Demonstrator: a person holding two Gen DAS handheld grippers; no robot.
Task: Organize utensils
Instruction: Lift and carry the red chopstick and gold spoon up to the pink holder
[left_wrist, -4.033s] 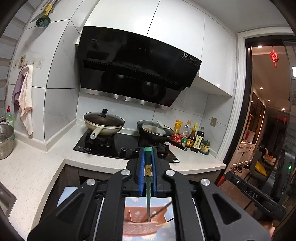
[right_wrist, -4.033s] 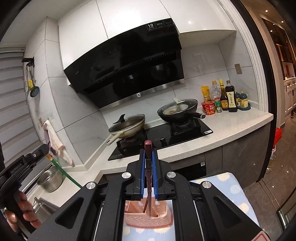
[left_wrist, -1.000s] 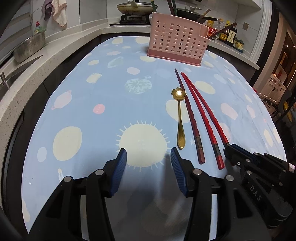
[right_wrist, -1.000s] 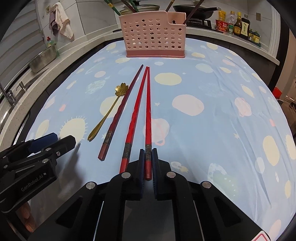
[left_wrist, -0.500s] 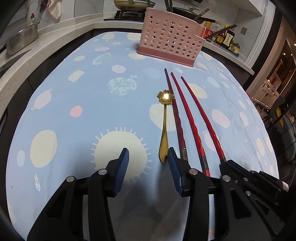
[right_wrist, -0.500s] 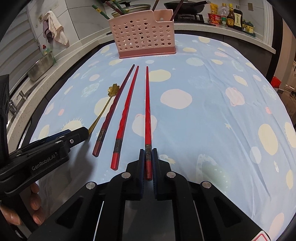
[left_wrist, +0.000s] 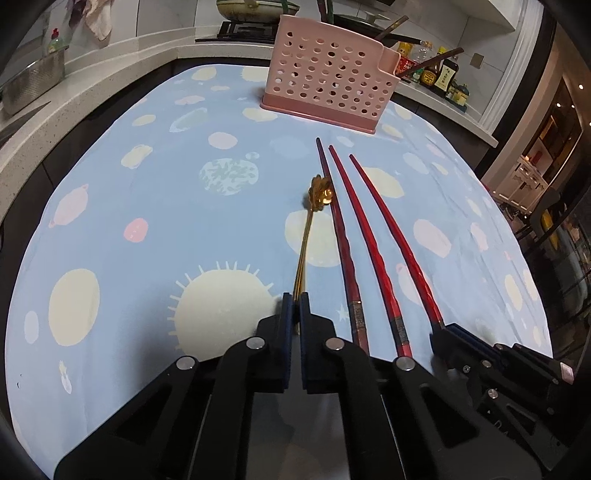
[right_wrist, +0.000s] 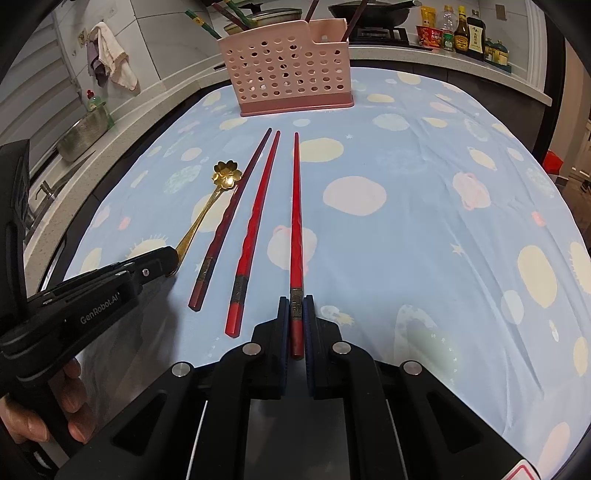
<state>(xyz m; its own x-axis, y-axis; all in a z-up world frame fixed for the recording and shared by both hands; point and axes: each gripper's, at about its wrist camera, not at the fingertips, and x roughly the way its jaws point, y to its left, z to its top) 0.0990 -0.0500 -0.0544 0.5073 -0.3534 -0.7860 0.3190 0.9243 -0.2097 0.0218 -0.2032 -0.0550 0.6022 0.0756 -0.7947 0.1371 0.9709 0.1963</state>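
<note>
A gold flower-bowl spoon (left_wrist: 312, 218) lies on the blue spotted cloth (left_wrist: 147, 229); my left gripper (left_wrist: 294, 306) is shut on its handle end. The spoon also shows in the right wrist view (right_wrist: 221, 181). To its right lie three chopsticks: a dark red one (left_wrist: 341, 251), a red one (left_wrist: 373, 254) and another red one (left_wrist: 399, 243). My right gripper (right_wrist: 295, 314) is shut on the thick end of the rightmost red chopstick (right_wrist: 295, 206). A pink perforated utensil holder (left_wrist: 328, 77) stands at the far end of the cloth and holds several chopsticks.
A kitchen counter with a metal colander (left_wrist: 33, 81) runs along the left. A stove with pans and sauce bottles (right_wrist: 465, 33) stands behind the holder. The left gripper body (right_wrist: 92, 295) shows at the left of the right wrist view.
My left gripper moved right onto the spoon's handle and closed on it. My right gripper stays shut on the rightmost chopstick, which has swung slightly away from the other two.
</note>
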